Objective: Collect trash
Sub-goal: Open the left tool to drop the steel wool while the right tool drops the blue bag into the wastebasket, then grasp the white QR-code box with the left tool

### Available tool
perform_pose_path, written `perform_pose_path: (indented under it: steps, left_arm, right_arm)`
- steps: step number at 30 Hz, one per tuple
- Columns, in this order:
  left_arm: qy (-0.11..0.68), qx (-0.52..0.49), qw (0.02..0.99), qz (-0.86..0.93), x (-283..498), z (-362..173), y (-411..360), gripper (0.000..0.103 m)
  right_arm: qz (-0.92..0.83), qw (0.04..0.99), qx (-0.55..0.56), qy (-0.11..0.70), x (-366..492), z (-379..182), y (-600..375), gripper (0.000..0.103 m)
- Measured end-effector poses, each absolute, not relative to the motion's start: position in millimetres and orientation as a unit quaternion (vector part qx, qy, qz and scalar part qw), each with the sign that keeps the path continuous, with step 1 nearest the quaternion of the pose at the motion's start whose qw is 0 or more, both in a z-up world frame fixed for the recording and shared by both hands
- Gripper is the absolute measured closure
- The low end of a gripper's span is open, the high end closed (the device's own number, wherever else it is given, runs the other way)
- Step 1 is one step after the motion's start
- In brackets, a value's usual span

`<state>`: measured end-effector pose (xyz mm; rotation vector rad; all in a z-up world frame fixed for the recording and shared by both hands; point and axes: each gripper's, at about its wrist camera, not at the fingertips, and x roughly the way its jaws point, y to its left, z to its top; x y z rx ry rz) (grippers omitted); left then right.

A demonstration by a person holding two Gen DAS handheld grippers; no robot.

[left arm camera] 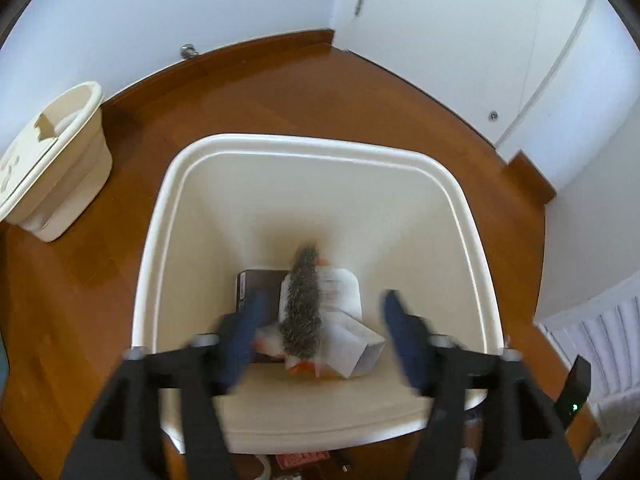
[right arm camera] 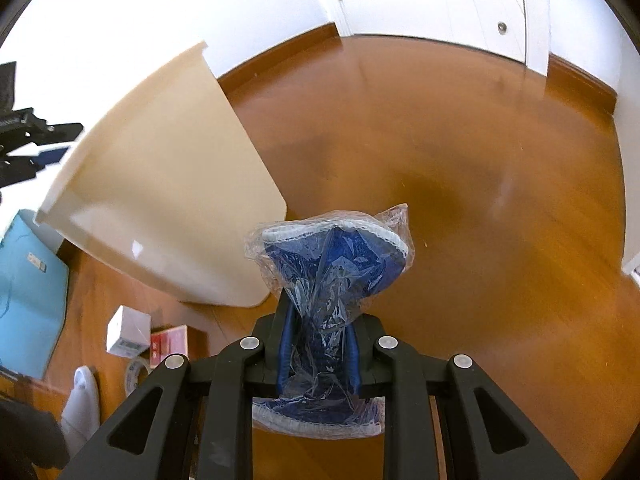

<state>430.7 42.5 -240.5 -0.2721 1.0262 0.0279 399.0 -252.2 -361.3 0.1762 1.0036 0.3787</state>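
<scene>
— Trash first: what's in the bin (left arm camera: pixel 452 216)?

— From the left gripper's (left arm camera: pixel 324 344) view, you look straight down into a cream bin on the wooden floor (left arm camera: pixel 280 92). At the bottom lies a dark box (left arm camera: pixel 256 280) on the left, then a fuzzy grey strip (left arm camera: pixel 302 312) across crumpled white paper (left arm camera: pixel 344 300), with a bit of orange (left arm camera: pixel 308 366) under it. That gripper's jaws stand wide apart over the opening, nothing between them.

— And off to the side?

— A smaller cream tub (left arm camera: pixel 72 160) sits by the wall, well apart to the left.

— The other hand?

— The right gripper (right arm camera: pixel 318 336) is clamped on a clear plastic bag (right arm camera: pixel 332 264) with blue fabric inside, white-edged, crinkled and pinched at the middle. It hangs above the floor, just right of the bin's outer wall (right arm camera: pixel 168 184). Low on the left lie a white box (right arm camera: pixel 128 330) and a red packet (right arm camera: pixel 170 340).
</scene>
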Motion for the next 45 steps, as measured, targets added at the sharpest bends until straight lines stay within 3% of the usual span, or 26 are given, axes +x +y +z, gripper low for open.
perform_pose_path:
  steps: [6,11,15,18,23,26,28,29,30,31,38,45]
  left_arm:
    - [0.436,-0.158,0.886,0.002,381,-209,38,0.026]
    - [0.408,-0.187,0.893,0.022,318,-202,41,0.026]
    - [0.409,-0.219,0.883,0.073,280,-214,50,0.026]
    - [0.428,-0.235,0.867,0.098,272,-229,62,0.026]
    - [0.434,-0.235,0.861,0.125,266,-246,90,0.026]
    - [0.458,-0.243,0.843,0.140,258,-273,105,0.026]
    - [0.487,-0.232,0.830,0.142,261,-297,111,0.025]
    - [0.502,-0.227,0.824,0.135,260,-306,111,0.023]
    - [0.527,-0.213,0.814,0.118,263,-323,112,0.023]
    - [0.548,-0.179,0.810,0.107,266,-338,111,0.023]
    - [0.599,0.174,0.778,-0.071,302,-394,69,0.023]
    - [0.643,0.237,0.705,-0.184,349,-438,65,0.023]
  right_arm:
    - [0.183,0.881,0.075,0.429,410,-305,-258,0.080]
    - [0.220,0.919,0.060,0.323,430,-202,-247,0.080]
    - [0.282,0.916,0.033,0.282,459,-146,-191,0.079]
    - [0.336,0.885,0.002,0.322,489,-149,-130,0.078]
    - [0.359,0.812,-0.061,0.457,521,-225,-52,0.076]
    - [0.349,0.791,-0.095,0.493,520,-252,-30,0.066]
    - [0.339,0.793,-0.094,0.497,520,-257,-27,0.043]
    - [0.337,0.797,-0.089,0.494,518,-256,-27,0.036]
    - [0.335,0.804,-0.083,0.484,518,-251,-29,0.027]
    - [0.334,0.809,-0.079,0.478,516,-247,-30,0.026]
    - [0.369,0.832,0.043,0.413,478,-222,-88,0.025]
    - [0.312,0.830,0.112,0.449,424,-262,-176,0.025]
